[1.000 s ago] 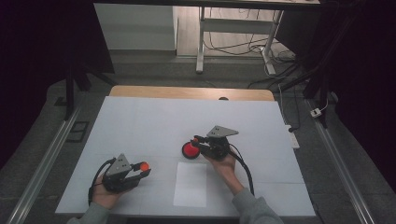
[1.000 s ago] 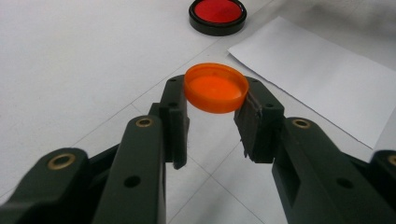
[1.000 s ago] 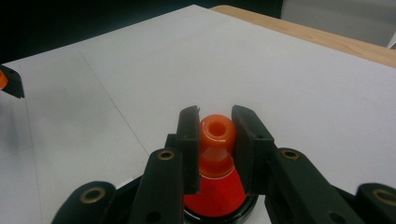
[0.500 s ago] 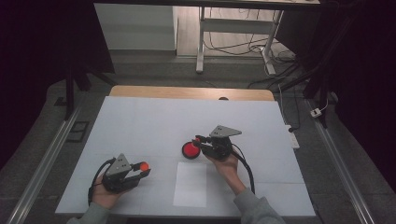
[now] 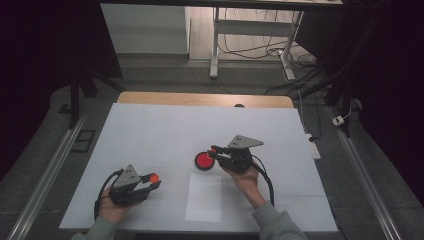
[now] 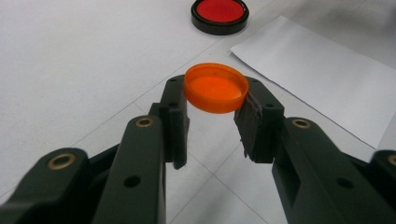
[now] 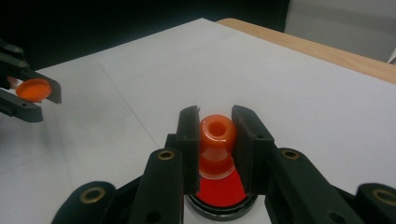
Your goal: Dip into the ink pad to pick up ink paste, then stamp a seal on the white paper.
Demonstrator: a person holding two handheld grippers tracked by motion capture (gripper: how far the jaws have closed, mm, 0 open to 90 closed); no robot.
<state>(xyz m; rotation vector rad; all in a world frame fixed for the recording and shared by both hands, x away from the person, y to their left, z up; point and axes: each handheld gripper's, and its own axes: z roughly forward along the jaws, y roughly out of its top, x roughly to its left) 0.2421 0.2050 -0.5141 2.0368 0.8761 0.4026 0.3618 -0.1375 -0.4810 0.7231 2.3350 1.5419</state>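
Observation:
My left gripper point(image 5: 153, 181) hovers at the table's front left, shut on a small orange cap point(image 5: 154, 177). In the left gripper view the cap point(image 6: 215, 87) sits flat between the two pads point(image 6: 173, 112). My right gripper point(image 5: 214, 151) is near the table's middle, shut on a small orange bottle point(image 7: 216, 140) whose open neck points forward along the jaws. It hangs just above a round red dish with a black rim point(image 7: 219, 193), which lies on the table point(image 5: 204, 160).
A white sheet of paper point(image 5: 204, 197) lies on the white table cover point(image 5: 150, 125), between the hands and in front of the dish. A wooden table edge point(image 5: 200, 99) runs along the back. Metal rails flank the table.

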